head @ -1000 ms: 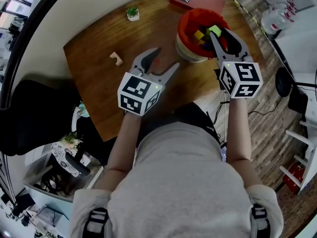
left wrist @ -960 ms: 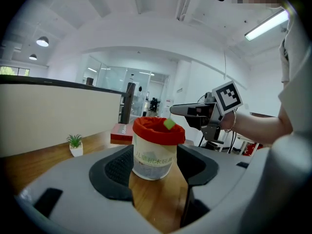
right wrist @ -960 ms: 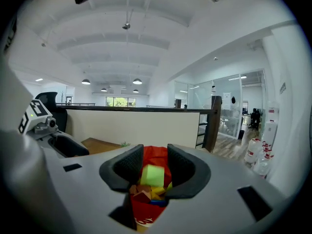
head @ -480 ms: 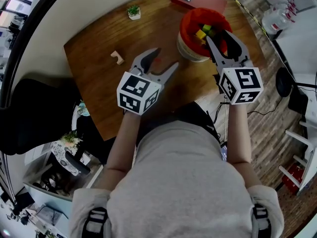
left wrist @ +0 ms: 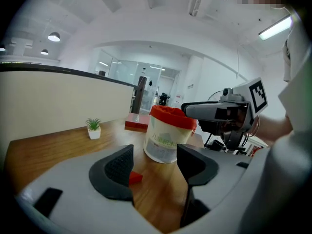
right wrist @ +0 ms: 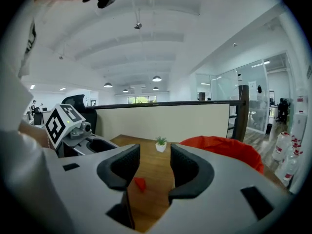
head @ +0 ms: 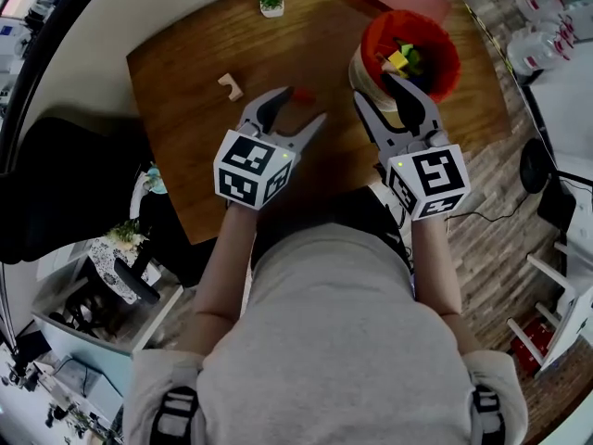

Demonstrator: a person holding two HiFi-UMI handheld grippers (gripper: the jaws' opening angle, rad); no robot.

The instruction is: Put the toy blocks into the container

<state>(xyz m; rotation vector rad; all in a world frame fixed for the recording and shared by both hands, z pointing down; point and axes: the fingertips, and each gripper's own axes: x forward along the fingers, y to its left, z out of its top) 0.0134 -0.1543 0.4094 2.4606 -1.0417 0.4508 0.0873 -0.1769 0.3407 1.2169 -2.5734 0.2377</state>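
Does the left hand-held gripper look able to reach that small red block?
Probably yes: the small red block lies on bare wood just ahead of the open left hand-held gripper, nothing between.

head view: from above the person, steeply down on the table [head: 185, 82], farthest off | left gripper view: low over the table, close, facing the container [left wrist: 168, 135] | right gripper view: low, close, facing the potted plant [right wrist: 160, 143] | shared: red block [head: 301, 94], potted plant and container in all three

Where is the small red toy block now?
Head view: the small red toy block lies on the wooden table just ahead of the open left gripper, left of the red-lined white bucket.
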